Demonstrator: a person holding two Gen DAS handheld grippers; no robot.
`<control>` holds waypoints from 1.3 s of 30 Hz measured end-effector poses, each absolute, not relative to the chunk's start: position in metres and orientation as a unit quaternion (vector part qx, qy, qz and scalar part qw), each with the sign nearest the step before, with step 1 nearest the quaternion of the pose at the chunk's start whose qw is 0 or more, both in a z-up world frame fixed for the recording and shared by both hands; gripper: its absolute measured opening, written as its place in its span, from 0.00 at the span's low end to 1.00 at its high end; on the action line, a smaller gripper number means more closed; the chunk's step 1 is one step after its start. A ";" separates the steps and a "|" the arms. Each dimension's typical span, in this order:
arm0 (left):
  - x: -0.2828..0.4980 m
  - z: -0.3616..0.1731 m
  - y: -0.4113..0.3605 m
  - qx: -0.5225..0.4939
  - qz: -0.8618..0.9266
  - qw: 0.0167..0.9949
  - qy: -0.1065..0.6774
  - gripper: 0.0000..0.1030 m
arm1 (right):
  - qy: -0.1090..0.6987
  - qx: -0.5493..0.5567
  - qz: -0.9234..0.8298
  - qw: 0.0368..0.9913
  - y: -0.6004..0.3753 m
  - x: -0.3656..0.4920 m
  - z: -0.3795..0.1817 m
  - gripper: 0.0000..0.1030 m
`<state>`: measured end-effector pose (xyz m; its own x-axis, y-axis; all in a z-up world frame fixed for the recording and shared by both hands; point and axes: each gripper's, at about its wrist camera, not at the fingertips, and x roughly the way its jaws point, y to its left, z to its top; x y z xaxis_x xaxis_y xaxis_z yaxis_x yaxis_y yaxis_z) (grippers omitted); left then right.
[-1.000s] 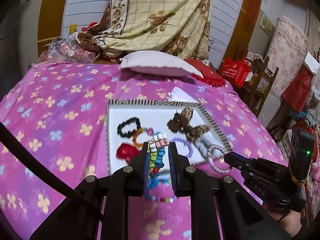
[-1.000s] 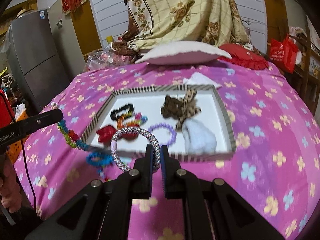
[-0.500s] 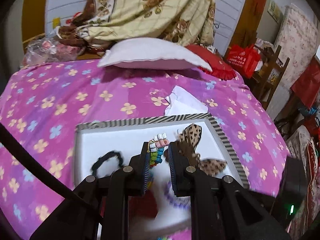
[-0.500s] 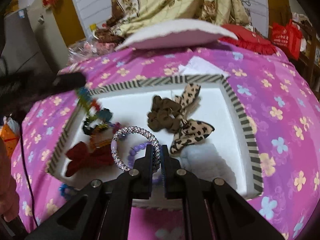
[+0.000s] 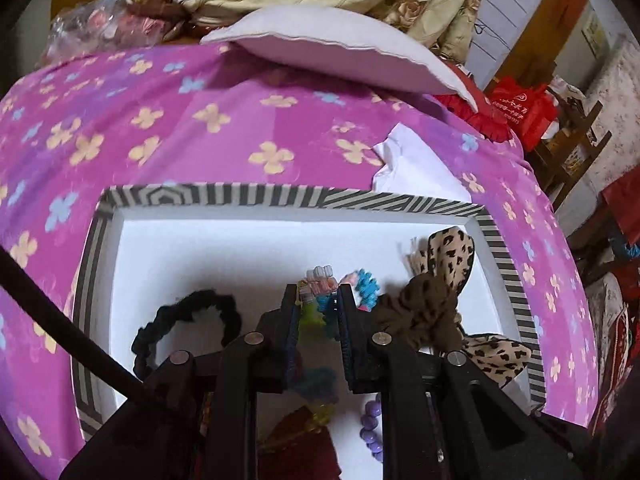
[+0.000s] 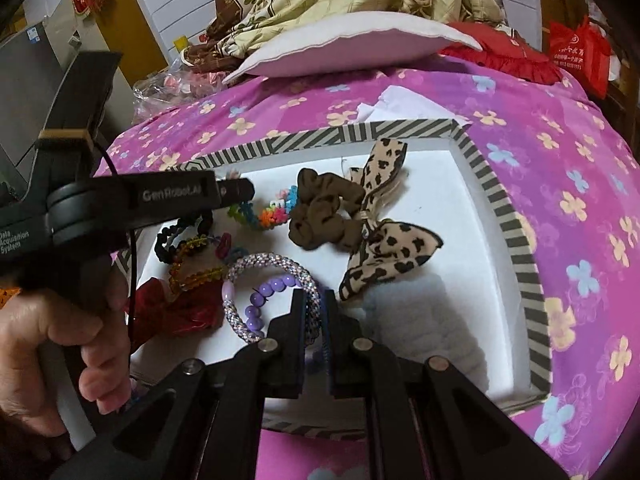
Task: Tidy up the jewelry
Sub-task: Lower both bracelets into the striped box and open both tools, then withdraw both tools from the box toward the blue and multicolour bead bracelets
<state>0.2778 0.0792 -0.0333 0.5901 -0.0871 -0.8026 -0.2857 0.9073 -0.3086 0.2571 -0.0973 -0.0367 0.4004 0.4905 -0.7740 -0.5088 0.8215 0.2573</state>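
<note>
A white tray with a striped rim [image 5: 248,196] [image 6: 360,132] lies on the pink flowered bedspread. My left gripper [image 5: 318,300] is shut on a multicoloured bead bracelet [image 5: 320,280], low over the tray's middle; in the right wrist view the left gripper [image 6: 240,192] holds that bracelet [image 6: 268,212] down at the tray floor. My right gripper [image 6: 314,300] is shut on a silver-lilac rope bangle [image 6: 272,264] above the tray's front. In the tray lie a black scrunchie [image 5: 188,320], a brown scrunchie [image 6: 320,208], a leopard bow [image 6: 384,240], a purple bead bracelet [image 6: 272,284] and a red bow [image 6: 172,304].
A white fluffy piece [image 6: 420,320] fills the tray's front right corner. White paper [image 5: 416,164] lies behind the tray, a pillow [image 5: 340,44] further back. A person's hand [image 6: 60,340] grips the left tool. Red bags [image 5: 520,108] stand off the bed's right side.
Both grippers came forward and down over the tray. The left one carried the bead bracelet from the front edge to the tray's middle; the right one sank with the bangle.
</note>
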 end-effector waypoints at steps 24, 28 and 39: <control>0.166 0.019 0.087 -0.206 0.077 0.887 0.405 0.26 | 0.419 0.007 0.315 0.852 -0.124 0.217 -0.004 0.11; 0.122 0.027 0.078 -0.195 0.075 0.897 0.391 0.26 | 0.408 -0.004 0.315 0.857 -0.139 0.189 0.004 0.16; 0.040 -0.031 0.056 -0.145 0.087 0.899 0.405 0.26 | 0.450 -0.099 0.292 0.838 -0.165 0.120 -0.043 0.34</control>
<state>0.0399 0.0559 -0.0314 0.6572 0.0394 -0.7527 -0.2744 0.9426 -0.1903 0.1199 -0.1651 -0.0432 0.4242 0.3996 -0.8126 -0.5780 0.8103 0.0967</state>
